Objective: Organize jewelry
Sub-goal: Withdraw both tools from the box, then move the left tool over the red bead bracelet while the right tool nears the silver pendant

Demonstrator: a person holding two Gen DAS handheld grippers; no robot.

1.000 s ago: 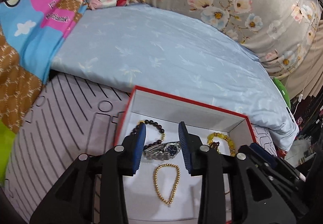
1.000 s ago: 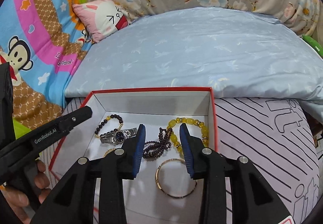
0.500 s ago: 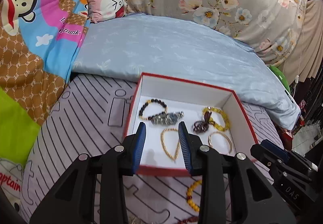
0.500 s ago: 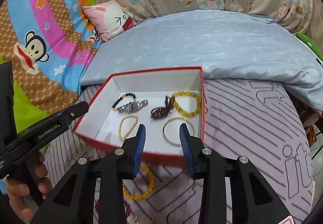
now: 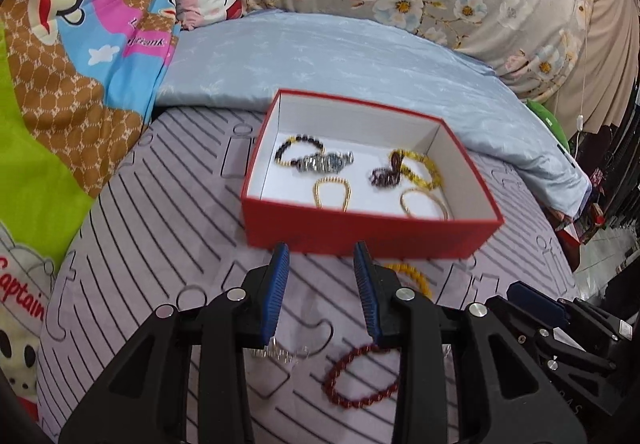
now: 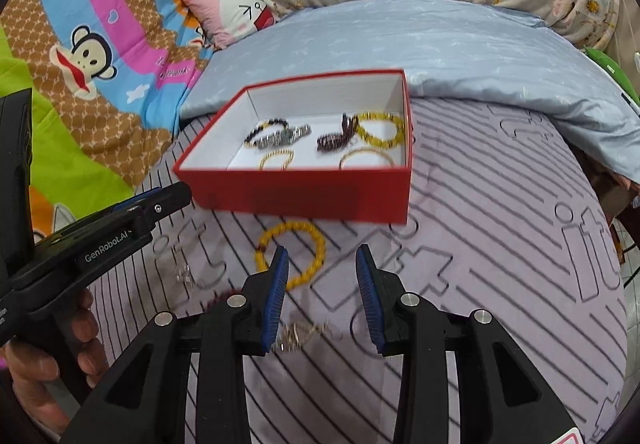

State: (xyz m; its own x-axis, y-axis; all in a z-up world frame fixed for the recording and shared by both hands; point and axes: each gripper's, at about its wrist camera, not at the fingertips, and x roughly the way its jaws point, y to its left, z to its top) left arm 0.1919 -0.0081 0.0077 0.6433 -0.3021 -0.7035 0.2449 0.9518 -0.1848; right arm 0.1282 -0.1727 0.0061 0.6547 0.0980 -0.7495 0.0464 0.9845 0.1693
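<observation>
Six pieces lie in the red box [image 6: 304, 199]; a yellow bracelet [image 6: 291, 254], red bracelet [image 5: 362, 376] and silver chain [image 6: 298, 336] wait at its 6 o'clock, both hand-held grippers [image 5: 320, 292] [image 6: 322, 294] apart, empty.

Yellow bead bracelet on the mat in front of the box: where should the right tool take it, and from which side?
Pinch the near arc of the yellow bead bracelet, coming straight down from above. It lies flat as an open loop on the striped mat, so one finger can drop inside the ring, one outside. The right tool is open just beside it.
</observation>
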